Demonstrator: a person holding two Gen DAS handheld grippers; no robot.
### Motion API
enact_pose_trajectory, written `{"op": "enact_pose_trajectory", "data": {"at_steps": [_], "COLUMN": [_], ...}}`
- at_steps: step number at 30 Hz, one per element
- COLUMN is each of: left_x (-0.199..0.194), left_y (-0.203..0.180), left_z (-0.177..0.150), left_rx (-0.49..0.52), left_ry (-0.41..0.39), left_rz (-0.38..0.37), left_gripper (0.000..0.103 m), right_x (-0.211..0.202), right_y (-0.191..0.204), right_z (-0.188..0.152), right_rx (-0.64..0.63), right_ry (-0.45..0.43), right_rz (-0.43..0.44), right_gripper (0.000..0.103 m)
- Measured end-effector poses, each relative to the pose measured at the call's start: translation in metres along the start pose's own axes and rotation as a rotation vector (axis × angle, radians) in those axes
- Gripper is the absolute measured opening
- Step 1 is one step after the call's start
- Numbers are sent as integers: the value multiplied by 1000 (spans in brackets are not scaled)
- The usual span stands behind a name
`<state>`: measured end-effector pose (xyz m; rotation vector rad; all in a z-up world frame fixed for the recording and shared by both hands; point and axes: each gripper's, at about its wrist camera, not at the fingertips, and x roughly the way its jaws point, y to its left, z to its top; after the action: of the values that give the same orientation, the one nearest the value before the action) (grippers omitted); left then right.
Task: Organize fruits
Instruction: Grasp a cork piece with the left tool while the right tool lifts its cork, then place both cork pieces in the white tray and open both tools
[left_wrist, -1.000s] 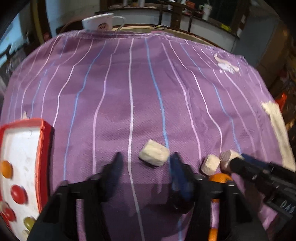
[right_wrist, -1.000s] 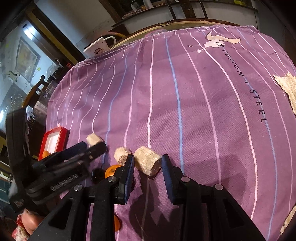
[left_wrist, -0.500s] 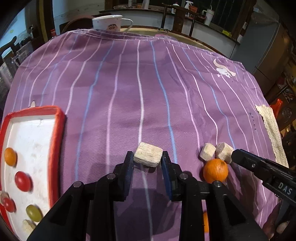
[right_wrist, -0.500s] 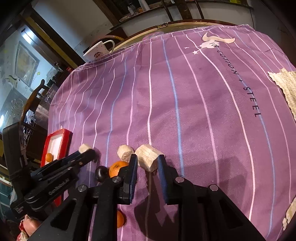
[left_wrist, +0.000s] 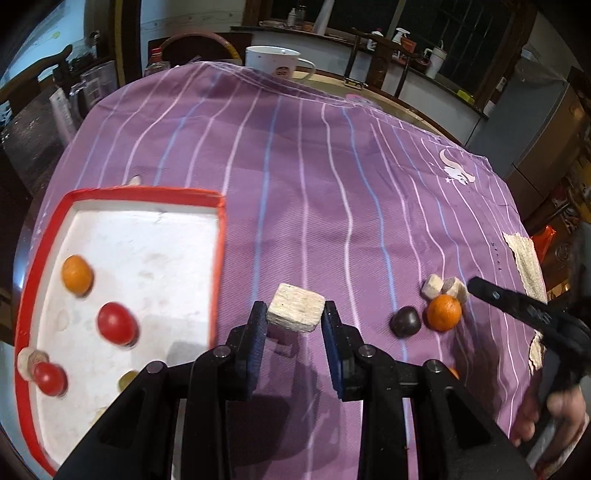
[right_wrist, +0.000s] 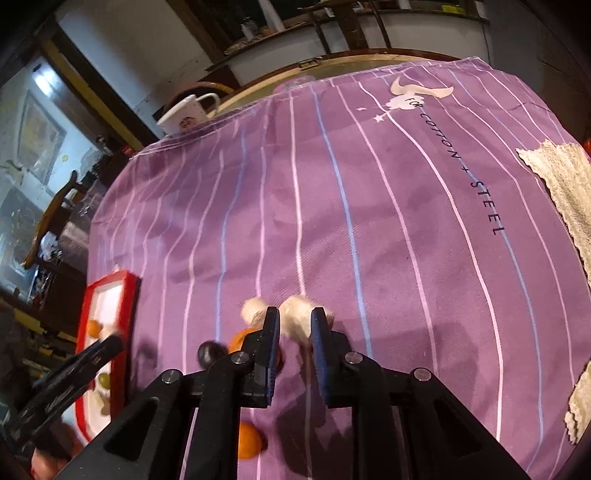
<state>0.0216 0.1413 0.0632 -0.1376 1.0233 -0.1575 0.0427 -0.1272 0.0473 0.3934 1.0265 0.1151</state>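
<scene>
My left gripper (left_wrist: 294, 317) is shut on a pale cream chunk (left_wrist: 296, 307) and holds it above the purple striped cloth, just right of the red-rimmed white tray (left_wrist: 218, 236). The tray holds an orange fruit (left_wrist: 77, 273), two red fruits (left_wrist: 117, 323) and a green one. My right gripper (right_wrist: 294, 325) is shut on another pale chunk (right_wrist: 295, 317). Beside it lie a second pale chunk (right_wrist: 254, 308), an orange fruit (right_wrist: 241, 339) and a dark plum (right_wrist: 209, 351). Another orange fruit (right_wrist: 249, 439) lies nearer me. The left wrist view shows the plum (left_wrist: 405, 322) and orange (left_wrist: 444, 312).
A white mug (left_wrist: 273, 61) stands at the cloth's far edge. A cream lace mat (right_wrist: 565, 184) lies at the right edge of the table. Chairs and counters stand beyond the table.
My left gripper closed on the pale chunk, lifted it and moved left toward the tray. My right gripper closed on its chunk and raised it a little.
</scene>
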Motion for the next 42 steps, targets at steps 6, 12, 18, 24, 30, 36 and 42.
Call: {"op": "enact_pose_trajectory", "data": {"at_steps": [6, 12, 18, 24, 30, 36, 42], "left_x": [-9, -14, -13, -26, -40, -40, -25], "left_y": [20, 30, 39, 65, 116, 154, 177], "left_z": [-10, -16, -20, -19, -8, 9, 42], "left_rx": [-42, -71, -91, -110, -149, -121, -99], "left_ry": [1, -6, 5, -8, -19, -16, -12], "left_rz": [8, 12, 14, 31, 101, 154, 169], "left_gripper": [29, 29, 29, 29, 29, 29, 29], "right_x": [14, 18, -3, -22, -28, -1, 33], "right_y": [9, -6, 2, 17, 79, 154, 222], "right_z": [5, -2, -1, -4, -6, -21, -31], "right_rx": [-25, 45, -29, -31, -119, -206, -287], "right_ry": [-15, 18, 0, -26, -36, 32, 76], "right_rz": [-66, -47, -51, -5, 88, 178, 225], "right_gripper": [43, 48, 36, 36, 36, 36, 36]}}
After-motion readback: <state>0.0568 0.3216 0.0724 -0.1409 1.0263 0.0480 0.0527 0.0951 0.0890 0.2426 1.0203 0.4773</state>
